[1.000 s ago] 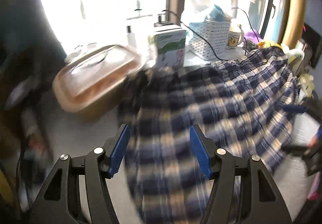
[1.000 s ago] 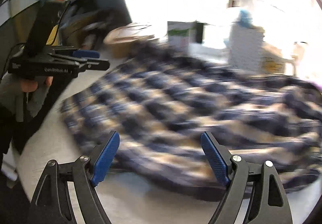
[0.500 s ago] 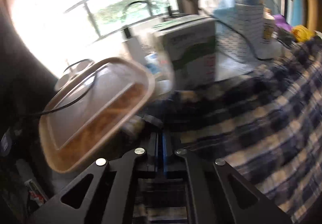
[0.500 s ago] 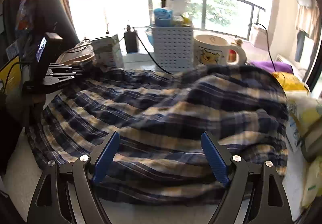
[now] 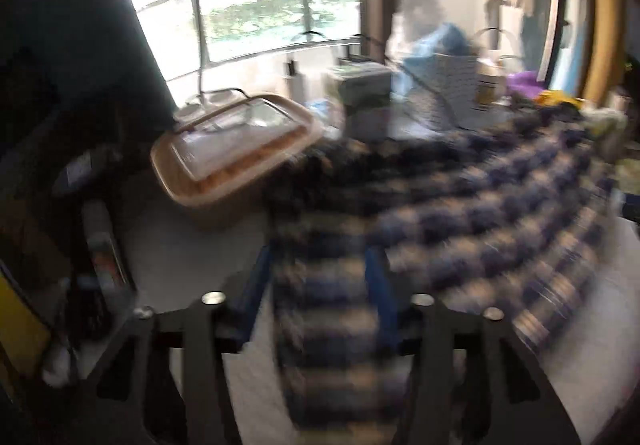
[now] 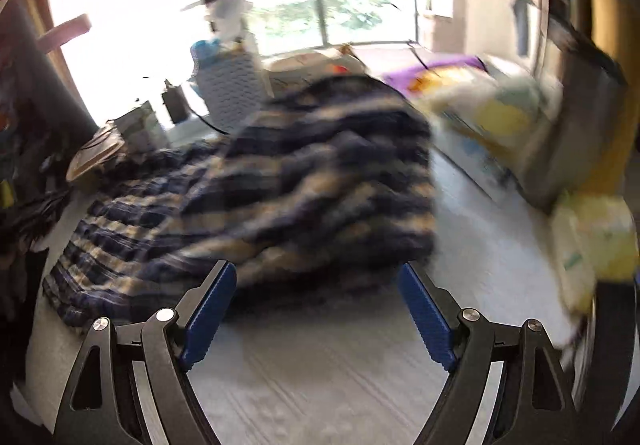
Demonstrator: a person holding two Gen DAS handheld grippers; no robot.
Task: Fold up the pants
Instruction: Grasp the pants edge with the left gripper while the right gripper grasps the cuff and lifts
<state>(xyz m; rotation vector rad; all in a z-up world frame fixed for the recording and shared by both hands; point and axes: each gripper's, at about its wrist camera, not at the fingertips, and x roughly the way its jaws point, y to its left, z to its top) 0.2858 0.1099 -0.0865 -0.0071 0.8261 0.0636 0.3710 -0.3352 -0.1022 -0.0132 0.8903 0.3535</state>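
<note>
The left hand-held gripper (image 5: 316, 285) stands released, a strip of pants (image 5: 460, 205) running between its jaws, placed to pinch. The right hand-held gripper (image 6: 316, 309) gapes empty before the pants, heaped on the desk (image 6: 320, 373).

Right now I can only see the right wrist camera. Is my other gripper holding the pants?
Observer: No. The left gripper is open, and a strip of the pants lies between its fingers.
Operator: Is anything close to it over there?
Observer: Yes, a tan tub with a clear lid sits just left of the pants, beyond the gripper. Blur hides whether they touch.
</note>
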